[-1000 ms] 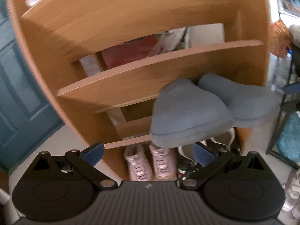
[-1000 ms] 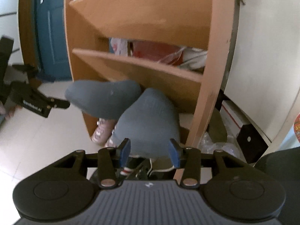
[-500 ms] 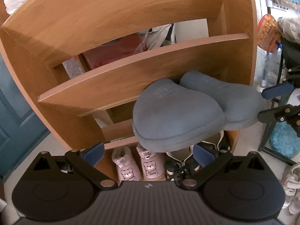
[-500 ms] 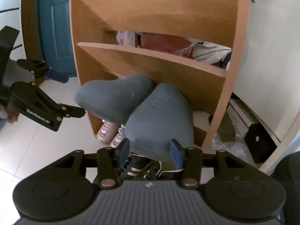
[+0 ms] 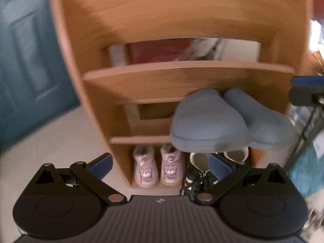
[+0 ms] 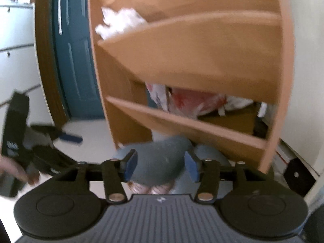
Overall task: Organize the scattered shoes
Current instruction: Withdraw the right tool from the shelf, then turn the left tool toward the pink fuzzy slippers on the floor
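Two grey slippers (image 5: 208, 121) (image 5: 263, 121) lie side by side on a lower board of the wooden shoe rack (image 5: 182, 77), their heels hanging over its front edge. My left gripper (image 5: 161, 166) is open wide in front of the rack, with nothing between its fingers. My right gripper (image 6: 161, 167) hovers just above the slippers with its jaws opening. A grey slipper (image 6: 162, 158) shows in the gap, and the blue pads (image 6: 130, 167) do not press on it. The second slipper (image 6: 212, 156) lies to its right. The right gripper's tip (image 5: 303, 93) pokes in at the right of the left wrist view.
Pink bear boots (image 5: 145, 168) and dark sneakers with white laces (image 5: 200, 176) fill the bottom shelf. Red and white bags (image 6: 192, 101) sit on an upper shelf, white cloth (image 6: 119, 22) higher up. A blue door (image 5: 26, 60) stands left of the rack. A hand (image 6: 12, 170) holds the left gripper (image 6: 30, 151).
My right gripper's jaws have spread off the right slipper and it has lifted, looking higher up the rack. My left gripper has rolled and drawn back. Both slippers stay on the shelf.
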A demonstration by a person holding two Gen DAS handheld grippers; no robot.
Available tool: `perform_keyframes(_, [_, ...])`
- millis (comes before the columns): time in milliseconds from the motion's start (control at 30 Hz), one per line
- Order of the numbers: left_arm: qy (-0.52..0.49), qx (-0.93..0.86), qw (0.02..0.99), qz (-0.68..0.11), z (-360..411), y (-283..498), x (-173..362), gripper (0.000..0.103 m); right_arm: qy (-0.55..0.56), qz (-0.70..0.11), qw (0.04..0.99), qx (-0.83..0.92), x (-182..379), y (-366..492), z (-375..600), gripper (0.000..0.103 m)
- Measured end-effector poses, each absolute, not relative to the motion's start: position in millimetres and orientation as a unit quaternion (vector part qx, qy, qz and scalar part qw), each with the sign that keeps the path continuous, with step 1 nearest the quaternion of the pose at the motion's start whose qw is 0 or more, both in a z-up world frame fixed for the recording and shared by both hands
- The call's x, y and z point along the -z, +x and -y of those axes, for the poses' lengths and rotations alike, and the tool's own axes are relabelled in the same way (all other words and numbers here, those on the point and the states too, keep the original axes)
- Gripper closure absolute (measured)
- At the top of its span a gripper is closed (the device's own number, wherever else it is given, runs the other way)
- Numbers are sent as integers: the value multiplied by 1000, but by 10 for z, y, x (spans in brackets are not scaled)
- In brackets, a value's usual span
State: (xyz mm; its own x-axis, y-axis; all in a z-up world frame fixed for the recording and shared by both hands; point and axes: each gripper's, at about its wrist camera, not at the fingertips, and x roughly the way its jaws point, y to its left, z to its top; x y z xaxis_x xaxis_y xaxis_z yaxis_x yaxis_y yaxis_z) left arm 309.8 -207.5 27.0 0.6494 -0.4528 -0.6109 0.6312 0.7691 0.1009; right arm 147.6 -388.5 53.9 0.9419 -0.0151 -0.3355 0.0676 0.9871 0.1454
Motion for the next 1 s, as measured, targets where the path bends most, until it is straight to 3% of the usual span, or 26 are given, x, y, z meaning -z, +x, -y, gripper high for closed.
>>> perform_keyframes(67, [125,278,897,-320,1989,3130,-242,0,81,-167,983,15,-684,1584,3770,11])
perform_keyframes(100, [111,266,897,-335,1946,3145,-225,0,81,-167,983,14,-739,1637,3721,9])
perform_keyframes(467, [104,210,884,-405,1507,2758,43,0,103,-191,975,-45,-1280,2463,3285,2])
perform_keyframes(533, [108,192,881,-418,1348,2648,117,0,44,-277,951,-128,-1329,2930,3037,2])
perform_keyframes(600, [109,158,882,-430,1135,2528,171,0,-19,-286,944,-164,-1333,3131,2780,2])
perform_keyframes(667, [93,109,886,-441,901,2428,213,0,-67,-260,945,-186,-1278,3297,2473,2])
perform_keyframes(767, [44,36,889,-455,561,2247,260,0,-53,-252,941,-221,-1093,3463,2290,1])
perform_keyframes(1000, [73,-59,874,-477,280,1903,533,0,6,-321,894,-312,-385,3769,1872,1])
